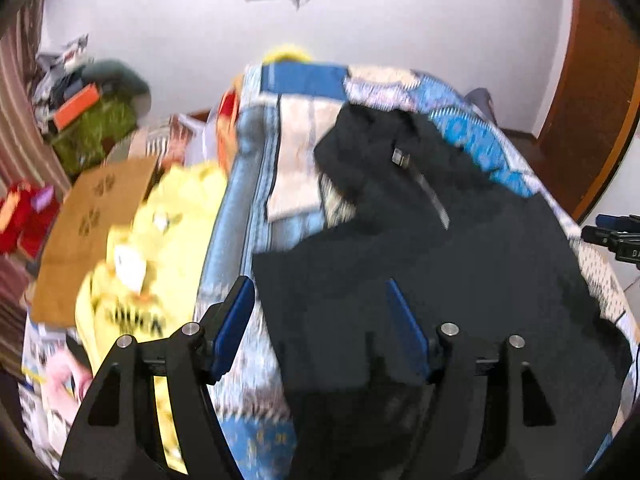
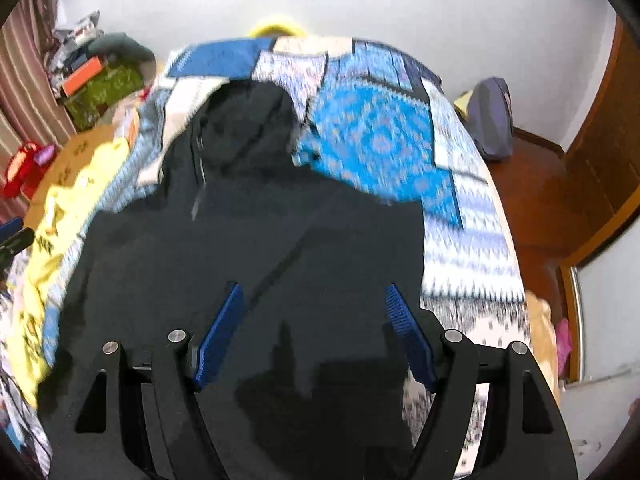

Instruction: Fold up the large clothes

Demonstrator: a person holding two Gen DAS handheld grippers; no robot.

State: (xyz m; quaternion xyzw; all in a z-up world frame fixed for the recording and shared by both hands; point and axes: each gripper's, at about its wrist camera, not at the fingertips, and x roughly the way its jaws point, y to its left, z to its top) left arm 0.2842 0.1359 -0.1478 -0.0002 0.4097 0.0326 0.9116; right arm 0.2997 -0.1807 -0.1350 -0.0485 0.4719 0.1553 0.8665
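A large black hooded jacket lies spread on a bed covered by a blue and white patterned quilt. Its hood and a zip point toward the far end. My left gripper is open and empty above the jacket's near left edge. In the right wrist view the same jacket fills the middle of the quilt. My right gripper is open and empty above the jacket's near part. Both views are blurred.
A yellow garment and a brown cardboard box lie left of the bed. Clutter is piled in the far left corner. A wooden door and a dark bag are on the right. The other gripper's tip shows at the right edge.
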